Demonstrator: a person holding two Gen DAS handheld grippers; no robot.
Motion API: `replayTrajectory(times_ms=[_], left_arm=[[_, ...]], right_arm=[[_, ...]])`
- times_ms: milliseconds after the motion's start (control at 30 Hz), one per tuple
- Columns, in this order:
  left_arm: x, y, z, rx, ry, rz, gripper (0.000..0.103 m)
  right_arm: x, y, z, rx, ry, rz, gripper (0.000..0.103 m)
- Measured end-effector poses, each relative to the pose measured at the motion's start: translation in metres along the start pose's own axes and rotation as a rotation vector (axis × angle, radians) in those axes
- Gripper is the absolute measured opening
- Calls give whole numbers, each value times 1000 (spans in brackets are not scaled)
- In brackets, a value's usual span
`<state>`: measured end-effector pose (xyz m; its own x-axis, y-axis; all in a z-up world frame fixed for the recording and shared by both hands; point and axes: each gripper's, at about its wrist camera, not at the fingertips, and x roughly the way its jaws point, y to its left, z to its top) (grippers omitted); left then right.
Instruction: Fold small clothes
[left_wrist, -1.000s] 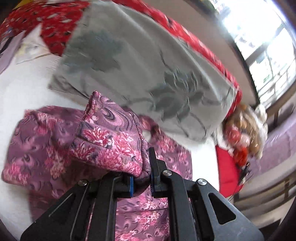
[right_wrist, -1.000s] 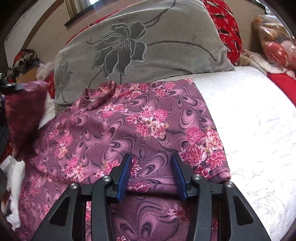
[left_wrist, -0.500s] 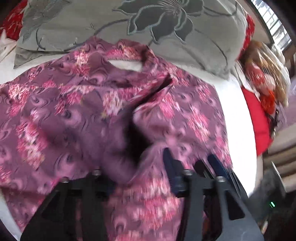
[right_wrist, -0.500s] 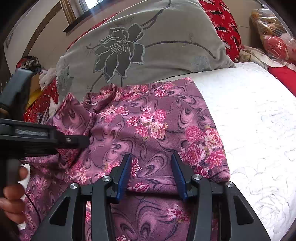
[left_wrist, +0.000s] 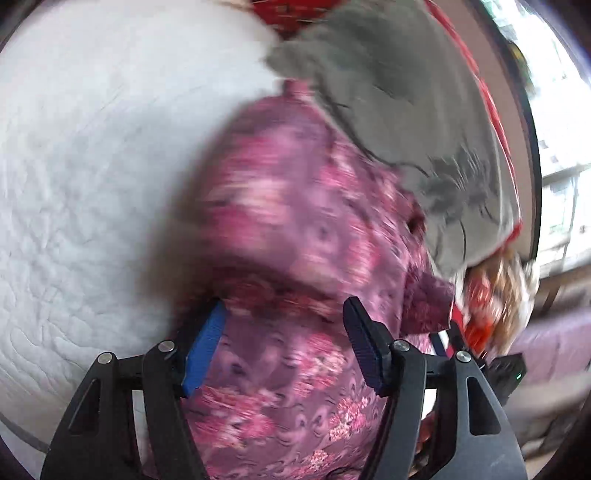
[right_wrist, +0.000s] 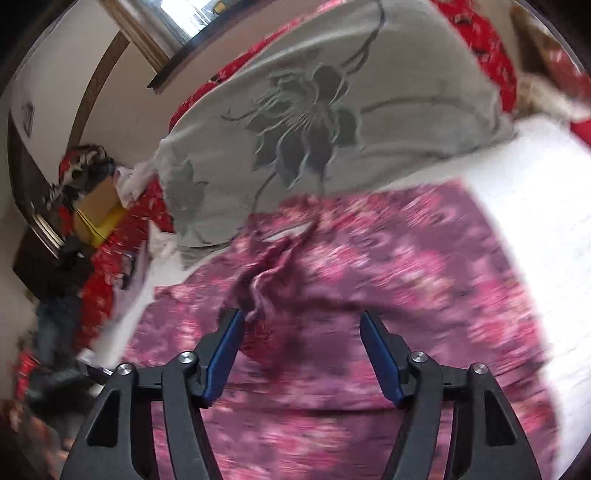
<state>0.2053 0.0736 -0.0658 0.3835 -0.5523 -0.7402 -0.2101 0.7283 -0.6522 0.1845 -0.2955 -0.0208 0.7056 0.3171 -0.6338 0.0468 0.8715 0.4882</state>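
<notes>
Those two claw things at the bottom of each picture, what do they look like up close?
Both look alike. The left gripper and the right gripper each have two black plastic arms with triangular cut-outs, joined by round silver bolts. Each finger ends in a ribbed blue pad. No cables, sleeves or printed markings show on either one.
</notes>
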Motion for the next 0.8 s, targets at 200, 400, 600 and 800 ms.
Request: replayTrajectory(times_ms=[200, 400, 600, 800], left_arm=[[-5, 8, 2, -30, -7, -63, 65], [0, 15, 7, -97, -11, -101, 65], [4, 10, 8, -101, -11, -95, 65], [4, 13, 8, -116, -13, -97, 65]], right_arm=[[36, 25, -4, -26, 82, -47, 68], [45, 53, -22, -151, 107, -94, 68], [65, 73, -26, -316, 64, -236, 29], [21, 23, 20, -75, -32, -109, 6]])
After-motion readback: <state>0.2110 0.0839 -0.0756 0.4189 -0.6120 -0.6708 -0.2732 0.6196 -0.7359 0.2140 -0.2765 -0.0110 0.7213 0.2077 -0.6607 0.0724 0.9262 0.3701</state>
